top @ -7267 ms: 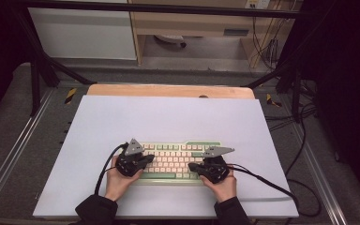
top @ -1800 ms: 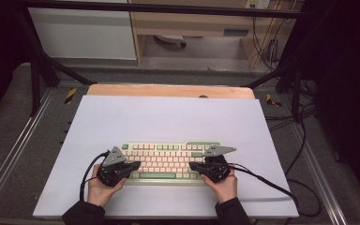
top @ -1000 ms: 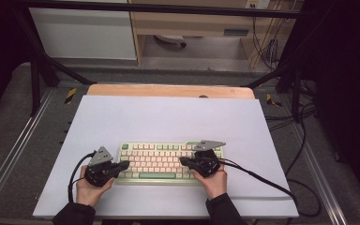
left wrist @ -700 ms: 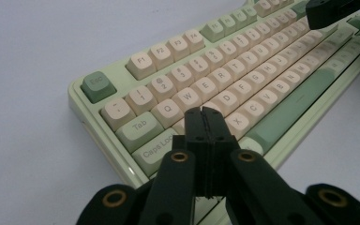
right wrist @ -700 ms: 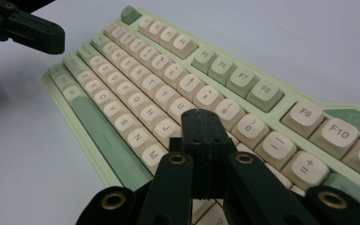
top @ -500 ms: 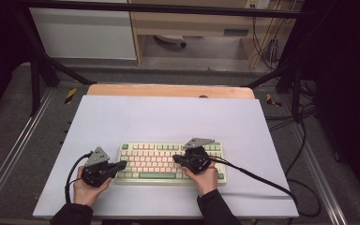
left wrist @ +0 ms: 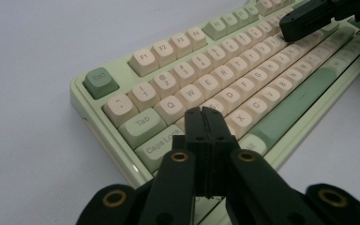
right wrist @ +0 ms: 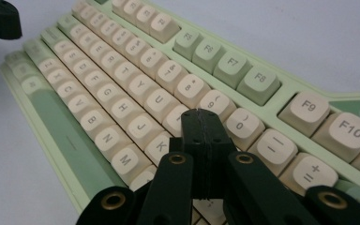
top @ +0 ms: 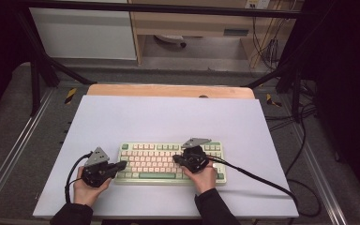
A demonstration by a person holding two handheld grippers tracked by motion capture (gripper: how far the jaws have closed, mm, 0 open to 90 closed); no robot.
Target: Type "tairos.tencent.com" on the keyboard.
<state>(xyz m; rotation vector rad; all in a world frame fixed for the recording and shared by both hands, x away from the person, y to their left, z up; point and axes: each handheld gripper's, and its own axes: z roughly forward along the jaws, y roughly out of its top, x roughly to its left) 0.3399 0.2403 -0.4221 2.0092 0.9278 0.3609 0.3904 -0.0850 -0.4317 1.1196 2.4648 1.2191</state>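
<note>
A pale green keyboard [top: 159,161] with cream keys lies at the near middle of the white table top [top: 168,117]. My left gripper [top: 122,165] is at its left end, jaws shut and empty. In the left gripper view the keyboard [left wrist: 243,89] runs up to the right, and the left gripper [left wrist: 205,112] sits low over the keys beside Caps Lock. My right gripper [top: 175,159] is over the right half of the keys, shut and empty. In the right gripper view the right gripper [right wrist: 201,117] points at the keyboard [right wrist: 122,93] near K and L. Whether either tip touches a key I cannot tell.
A black cable [top: 262,180] trails from the right gripper across the table to its right edge. A wooden strip [top: 168,90] borders the far side of the table. Black frame bars and floor cables surround it.
The right gripper has slid left along the keys and a little lower. The left gripper moved out to the keyboard's left end earlier and has stayed there since. The keyboard has not shifted.
</note>
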